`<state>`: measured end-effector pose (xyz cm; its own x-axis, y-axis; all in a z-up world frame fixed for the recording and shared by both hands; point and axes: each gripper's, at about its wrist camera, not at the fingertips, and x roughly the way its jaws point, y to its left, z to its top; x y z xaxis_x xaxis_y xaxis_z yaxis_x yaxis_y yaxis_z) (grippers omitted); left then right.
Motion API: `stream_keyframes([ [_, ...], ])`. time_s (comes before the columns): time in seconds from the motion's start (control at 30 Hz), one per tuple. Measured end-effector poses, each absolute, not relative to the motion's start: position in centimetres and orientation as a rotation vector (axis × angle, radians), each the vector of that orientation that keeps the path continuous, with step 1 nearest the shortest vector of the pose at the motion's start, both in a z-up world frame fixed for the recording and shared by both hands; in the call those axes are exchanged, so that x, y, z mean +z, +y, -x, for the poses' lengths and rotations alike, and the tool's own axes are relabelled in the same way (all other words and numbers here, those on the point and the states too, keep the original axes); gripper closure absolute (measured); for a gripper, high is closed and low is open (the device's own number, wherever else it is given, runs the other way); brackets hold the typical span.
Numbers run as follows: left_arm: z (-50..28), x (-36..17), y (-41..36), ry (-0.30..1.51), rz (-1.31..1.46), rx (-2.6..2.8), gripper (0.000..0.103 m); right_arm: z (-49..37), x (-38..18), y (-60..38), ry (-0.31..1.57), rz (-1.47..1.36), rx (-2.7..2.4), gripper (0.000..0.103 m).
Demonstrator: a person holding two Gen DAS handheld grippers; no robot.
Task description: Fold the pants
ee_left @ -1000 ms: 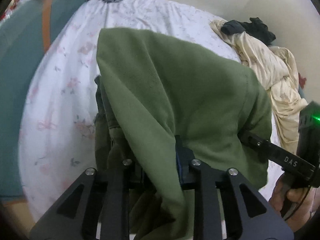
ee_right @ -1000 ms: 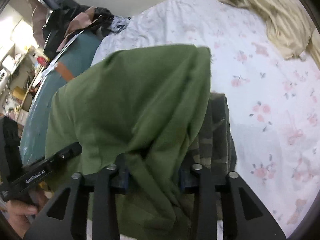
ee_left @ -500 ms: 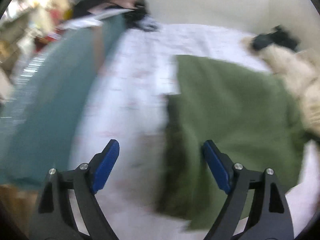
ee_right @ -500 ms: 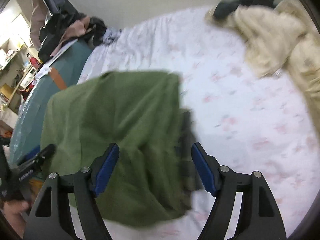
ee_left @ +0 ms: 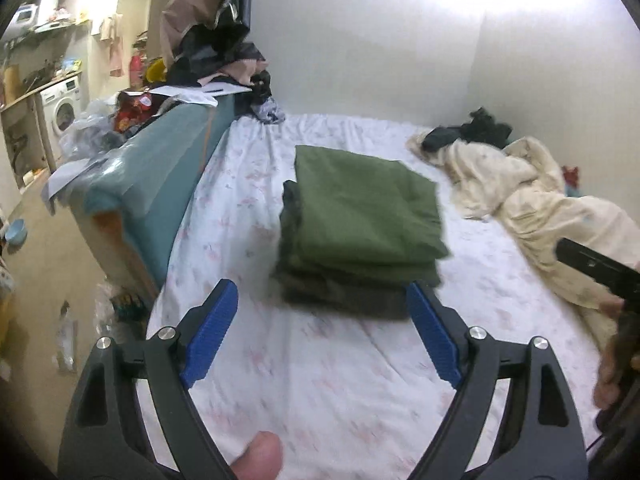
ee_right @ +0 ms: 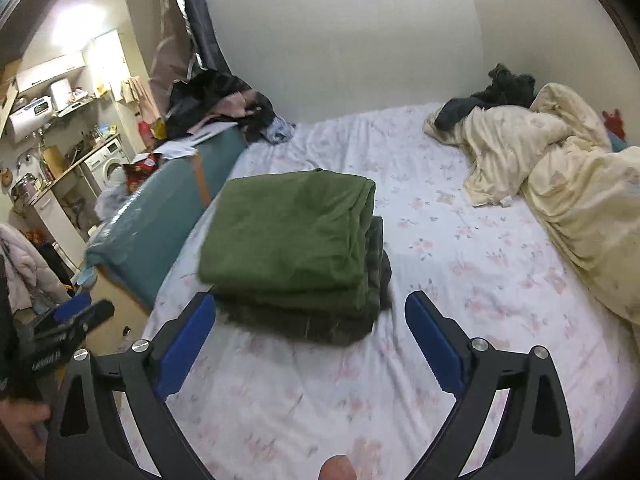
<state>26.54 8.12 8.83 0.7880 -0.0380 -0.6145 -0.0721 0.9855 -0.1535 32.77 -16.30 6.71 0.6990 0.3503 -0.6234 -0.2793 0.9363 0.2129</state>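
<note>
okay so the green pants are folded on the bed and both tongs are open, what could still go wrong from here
The green pants sit on darker folded clothing with the edges not lined up, so a nudge might slide the stack apart. The left tongs and right tongs hang open just short of its near edge; pushing forward could snag a layer. The stack also lies toward the bed's left edge, so it could slip off.

Green pants (ee_left: 362,208) lie folded flat atop a camouflage garment (ee_left: 344,300).
</note>
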Motion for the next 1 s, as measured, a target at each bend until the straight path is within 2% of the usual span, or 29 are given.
stream_keyframes([
  [0.07, -22.3, 10.0, 6.9, 0.613, 0.161, 0.01, 0.012, -28.6, 8.0, -16.3, 0.665, -0.085, 0.33, 0.005],
  [0.1, -20.5, 10.6, 6.3, 0.594, 0.149, 0.014, 0.005, -26.8, 8.5, -16.3, 0.644, -0.076, 0.322, 0.003],
  [0.17, -16.6, 11.5, 5.6, 0.545, 0.14, 0.011, 0.0, -23.6, 9.3, -16.5, 0.619, -0.07, 0.308, 0.0],
  [0.33, -9.5, 11.9, 5.6, 0.546, 0.169, 0.022, 0.0, -14.3, 9.9, -17.2, 0.581, -0.051, 0.284, 0.0],
  [0.47, -4.8, 10.9, 5.1, 0.573, 0.152, 0.059, 0.0, -8.1, 8.2, -17.7, 0.6, -0.053, 0.279, 0.0],
  [0.6, -2.6, 9.8, 5.3, 0.591, 0.214, 0.057, 0.0, -4.4, 6.2, -17.6, 0.622, -0.055, 0.273, 0.0],
  [0.77, -0.2, 7.1, 4.2, 0.59, 0.134, 0.046, 0.0, -2.5, 3.6, -17.5, 0.632, -0.09, 0.279, 0.0],
  [1.0, -1.1, 2.8, 4.0, 0.657, 0.143, 0.073, 0.0, -1.9, -1.4, -17.5, 0.621, -0.078, 0.266, 0.0],
])
